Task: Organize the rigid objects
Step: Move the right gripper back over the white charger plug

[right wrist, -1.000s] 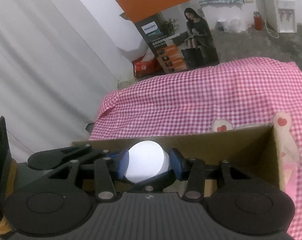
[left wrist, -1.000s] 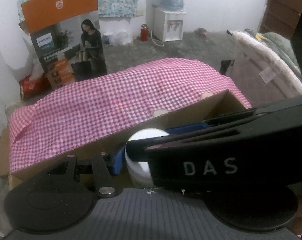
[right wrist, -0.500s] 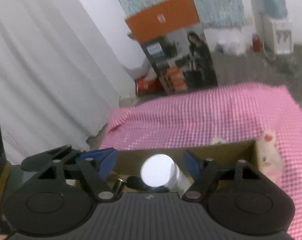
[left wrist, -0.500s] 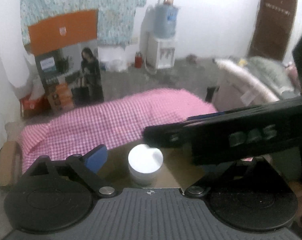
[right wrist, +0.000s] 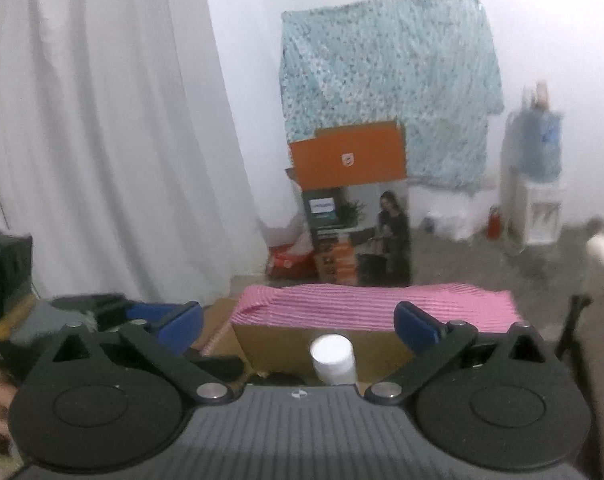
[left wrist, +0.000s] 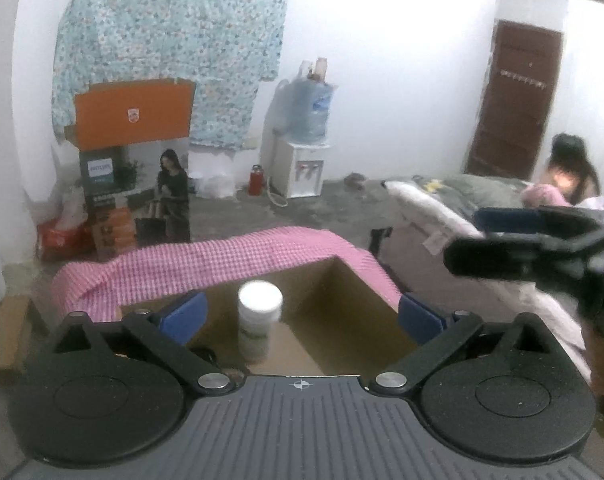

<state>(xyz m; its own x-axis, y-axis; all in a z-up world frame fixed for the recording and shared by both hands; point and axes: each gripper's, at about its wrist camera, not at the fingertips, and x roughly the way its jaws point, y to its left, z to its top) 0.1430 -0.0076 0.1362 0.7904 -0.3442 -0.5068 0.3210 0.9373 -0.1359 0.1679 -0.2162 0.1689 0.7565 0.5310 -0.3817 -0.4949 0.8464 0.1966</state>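
Jar (left wrist: 260, 320) upright in box (left wrist: 341, 280), placed. My left gripper (left wrist: 302, 316) and right gripper (right wrist: 298, 322) both spread wide, empty. Other items inside too dim; remaining work unclear.

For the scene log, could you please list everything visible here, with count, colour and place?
jar: one, white, upright inside the cardboard box
cardboard box: one, brown, open, in front of both grippers
checked cloth: one, pink and white, behind the box
printed carton: one, orange-topped, by the far wall
water dispenser: one, white, blue bottle on top, far wall
door: one, brown, far right
left gripper: fingers open, empty
right gripper: fingers open, empty
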